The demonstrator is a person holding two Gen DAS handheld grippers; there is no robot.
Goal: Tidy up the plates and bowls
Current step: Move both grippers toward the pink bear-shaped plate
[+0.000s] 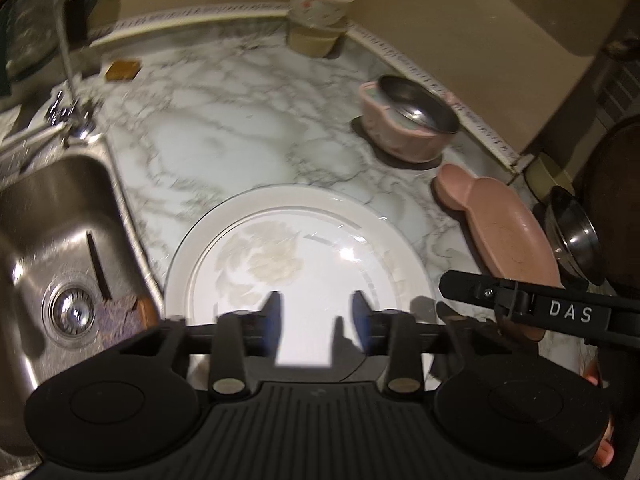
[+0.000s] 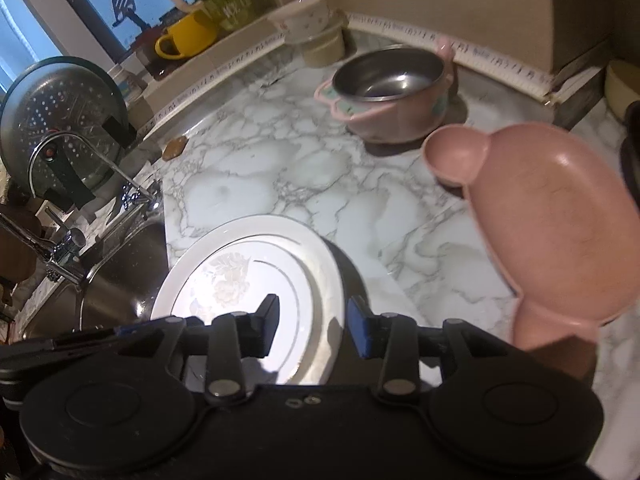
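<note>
Both tools, my left tool [image 1: 316,306] and right tool [image 2: 314,312], hang spread and empty over the floral white plate [image 1: 304,240] on the desk [image 1: 240,120]; sink [image 1: 52,216] left, pink bear-eared dish [image 2: 560,232] right, steel-lined pink bowl [image 2: 388,84] ahead.

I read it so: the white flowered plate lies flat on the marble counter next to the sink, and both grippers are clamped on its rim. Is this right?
Not quite. The white plate lies beside the sink, but neither gripper clamps it: the left gripper and right gripper stand open above it, as both wrist views show.
</note>
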